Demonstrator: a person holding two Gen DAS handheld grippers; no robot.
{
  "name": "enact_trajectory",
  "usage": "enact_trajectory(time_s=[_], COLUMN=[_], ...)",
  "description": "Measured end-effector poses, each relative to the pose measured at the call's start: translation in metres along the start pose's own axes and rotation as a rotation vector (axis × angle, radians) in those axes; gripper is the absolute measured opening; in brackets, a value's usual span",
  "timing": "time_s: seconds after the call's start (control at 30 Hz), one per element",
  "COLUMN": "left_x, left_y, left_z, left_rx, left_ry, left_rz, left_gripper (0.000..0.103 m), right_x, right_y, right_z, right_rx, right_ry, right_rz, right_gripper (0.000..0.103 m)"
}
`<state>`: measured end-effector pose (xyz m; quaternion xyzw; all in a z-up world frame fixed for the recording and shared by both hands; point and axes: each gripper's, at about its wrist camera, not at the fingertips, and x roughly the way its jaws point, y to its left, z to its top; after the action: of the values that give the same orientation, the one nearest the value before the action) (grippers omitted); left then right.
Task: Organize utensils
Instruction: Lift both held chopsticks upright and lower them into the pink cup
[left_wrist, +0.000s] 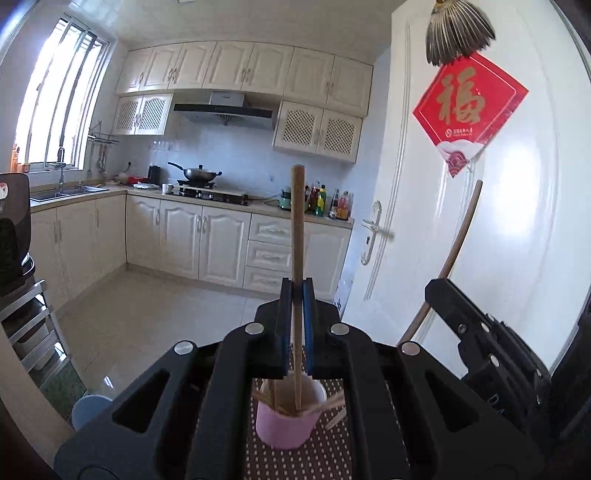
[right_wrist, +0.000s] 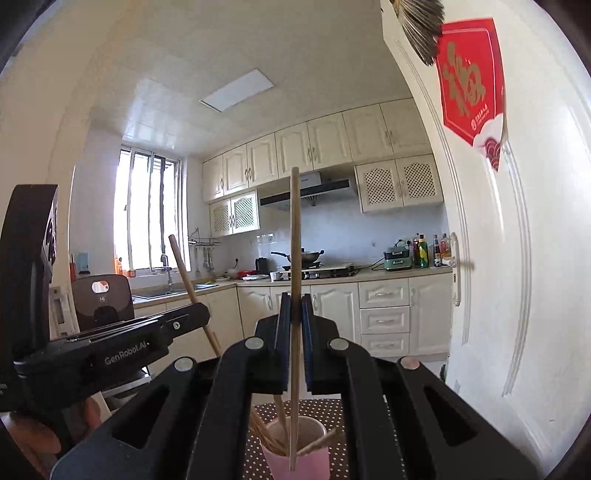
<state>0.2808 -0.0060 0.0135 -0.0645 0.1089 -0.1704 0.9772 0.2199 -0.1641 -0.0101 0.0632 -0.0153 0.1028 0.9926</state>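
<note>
The left gripper (left_wrist: 297, 291) is closed on a wooden chopstick (left_wrist: 297, 221), pinched between its blue pads. The stick stands nearly upright: its thick end rises well above the fingertips, and its thin end reaches down into a pink cup (left_wrist: 290, 424) below, where more chopsticks lean against the rim. The right gripper (right_wrist: 295, 302) is likewise clamped on a second chopstick (right_wrist: 294, 236), also upright, its lower end hanging in front of the same cup (right_wrist: 299, 458). The cup stands on a brown dotted mat (left_wrist: 325, 454). One loose chopstick (left_wrist: 338, 415) lies on the mat beside the cup
</note>
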Motion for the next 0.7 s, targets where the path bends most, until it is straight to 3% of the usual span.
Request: enact_trajectory(time_s=[0.53,0.7], left_x=[0.034,0.034], left_y=[-0.001,0.005], left_z=[-0.031,-0.033], left_rx=[0.059,0.027], left_ry=[0.09,0.108], left_rz=[-0.021,-0.014], left_gripper=[0.007,0.007], right_x=[0.029,0.028], right_y=[-0.005,-0.002], right_z=[-0.012,-0.007], right_rx=[0.023,0.017], right_ry=[0.021,-0.022], right_rz=[0.011,0.008], right_gripper=[0.004,0.004])
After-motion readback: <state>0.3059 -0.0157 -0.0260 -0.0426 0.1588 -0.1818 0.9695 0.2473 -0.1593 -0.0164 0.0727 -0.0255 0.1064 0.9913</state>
